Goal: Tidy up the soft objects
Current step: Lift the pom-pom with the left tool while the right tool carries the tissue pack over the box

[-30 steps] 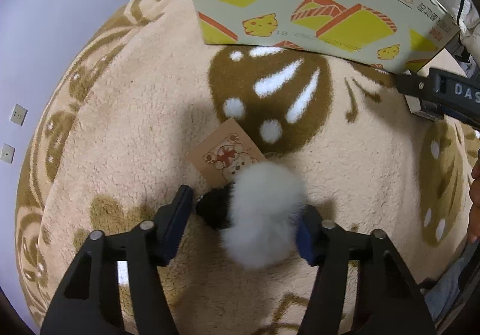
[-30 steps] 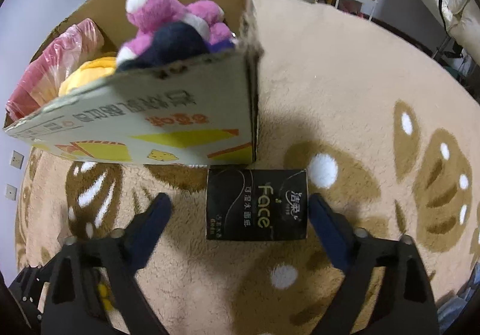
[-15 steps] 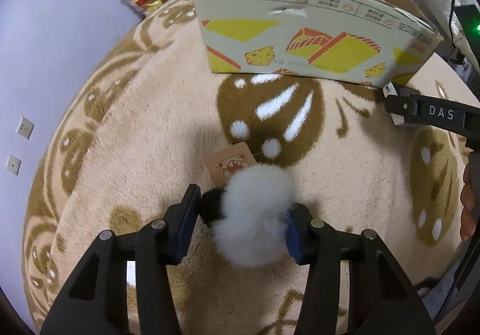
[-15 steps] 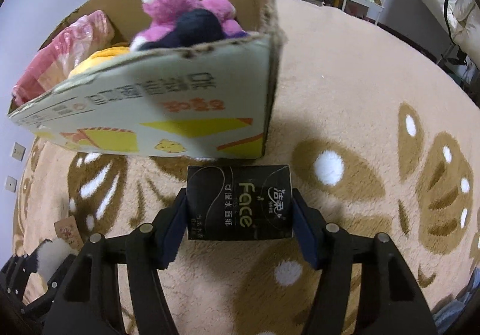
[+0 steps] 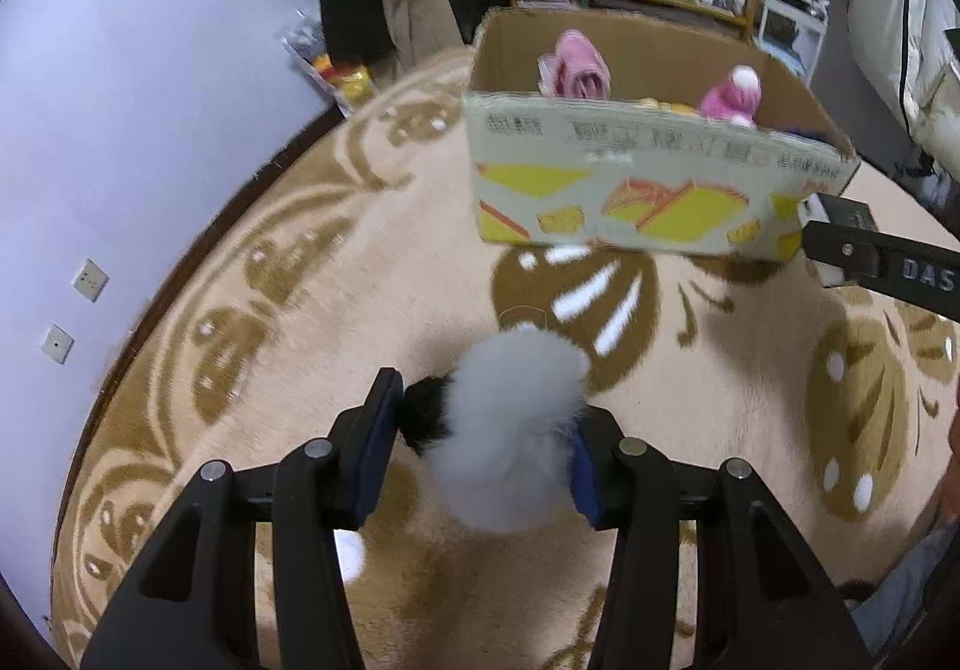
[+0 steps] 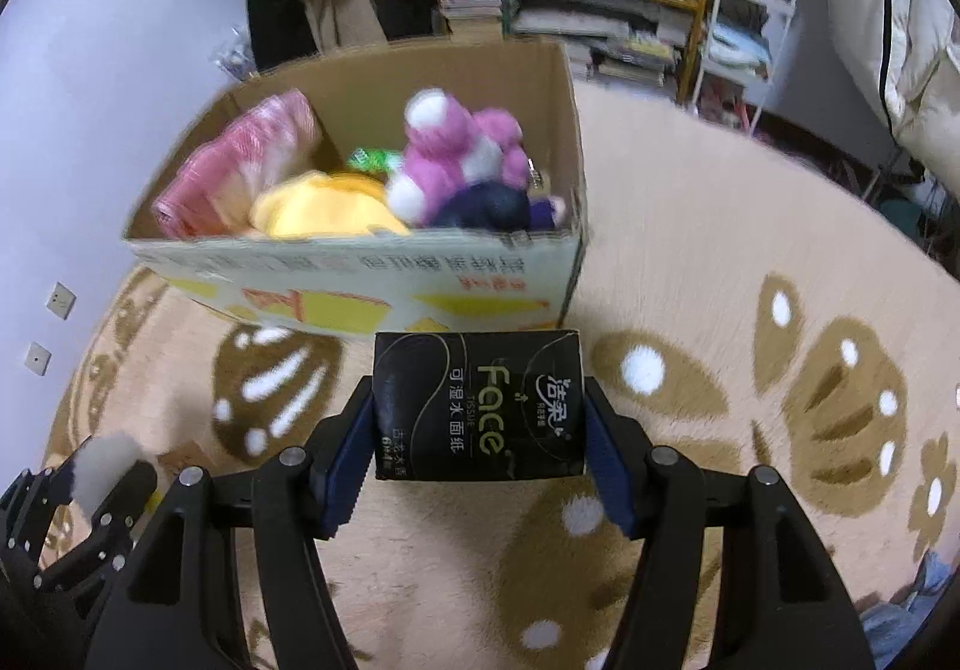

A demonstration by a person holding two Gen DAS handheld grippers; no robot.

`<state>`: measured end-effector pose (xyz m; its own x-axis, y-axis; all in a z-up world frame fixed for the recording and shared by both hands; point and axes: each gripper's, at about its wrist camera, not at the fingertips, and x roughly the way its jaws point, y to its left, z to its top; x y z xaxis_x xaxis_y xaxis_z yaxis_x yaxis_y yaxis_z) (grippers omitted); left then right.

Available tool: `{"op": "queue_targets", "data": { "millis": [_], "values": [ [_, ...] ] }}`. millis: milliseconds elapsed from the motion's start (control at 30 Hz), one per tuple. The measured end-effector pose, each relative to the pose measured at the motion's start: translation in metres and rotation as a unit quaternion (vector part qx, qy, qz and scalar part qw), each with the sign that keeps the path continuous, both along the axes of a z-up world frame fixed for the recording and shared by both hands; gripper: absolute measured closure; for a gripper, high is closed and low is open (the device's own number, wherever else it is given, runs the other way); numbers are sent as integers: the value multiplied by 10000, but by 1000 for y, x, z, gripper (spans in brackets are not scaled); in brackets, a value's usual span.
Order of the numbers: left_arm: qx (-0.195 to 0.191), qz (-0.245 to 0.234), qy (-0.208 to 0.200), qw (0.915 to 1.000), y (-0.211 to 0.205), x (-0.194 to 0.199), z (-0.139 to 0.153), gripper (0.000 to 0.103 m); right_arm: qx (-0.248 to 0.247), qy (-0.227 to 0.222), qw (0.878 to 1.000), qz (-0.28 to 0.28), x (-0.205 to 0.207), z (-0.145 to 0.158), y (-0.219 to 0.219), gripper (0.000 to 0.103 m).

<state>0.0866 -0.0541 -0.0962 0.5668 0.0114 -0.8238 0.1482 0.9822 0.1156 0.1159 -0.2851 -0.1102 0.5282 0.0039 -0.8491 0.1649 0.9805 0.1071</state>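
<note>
Plush toy [image 5: 510,430] clamped in left tongs [image 5: 480,451]; right tongs [image 6: 477,445] pinch tissue pack [image 6: 478,406]; patterned beige rug [image 5: 360,280].

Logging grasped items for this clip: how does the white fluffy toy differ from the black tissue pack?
The white fluffy toy is rounded and furry, bulging beyond the left gripper; the black tissue pack is boxy, smooth and printed, fitting squarely in the right gripper. Both are clamped short of the cardboard box.

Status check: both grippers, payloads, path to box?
Left gripper shut on white plush. Right gripper shut on tissue pack. Cardboard box ahead, open, partly filled.
</note>
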Motion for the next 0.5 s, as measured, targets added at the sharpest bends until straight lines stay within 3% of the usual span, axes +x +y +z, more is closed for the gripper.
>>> {"op": "queue_targets", "data": {
  "millis": [367, 500],
  "values": [
    [111, -203, -744, 9970, 1, -7, 38, 55, -95, -838, 9963, 171, -14, 58, 7, 35],
    [-83, -171, -910, 9957, 6, -3, 54, 55, -119, -1093, 9938, 169, -17, 73, 6, 35]
  ]
}}
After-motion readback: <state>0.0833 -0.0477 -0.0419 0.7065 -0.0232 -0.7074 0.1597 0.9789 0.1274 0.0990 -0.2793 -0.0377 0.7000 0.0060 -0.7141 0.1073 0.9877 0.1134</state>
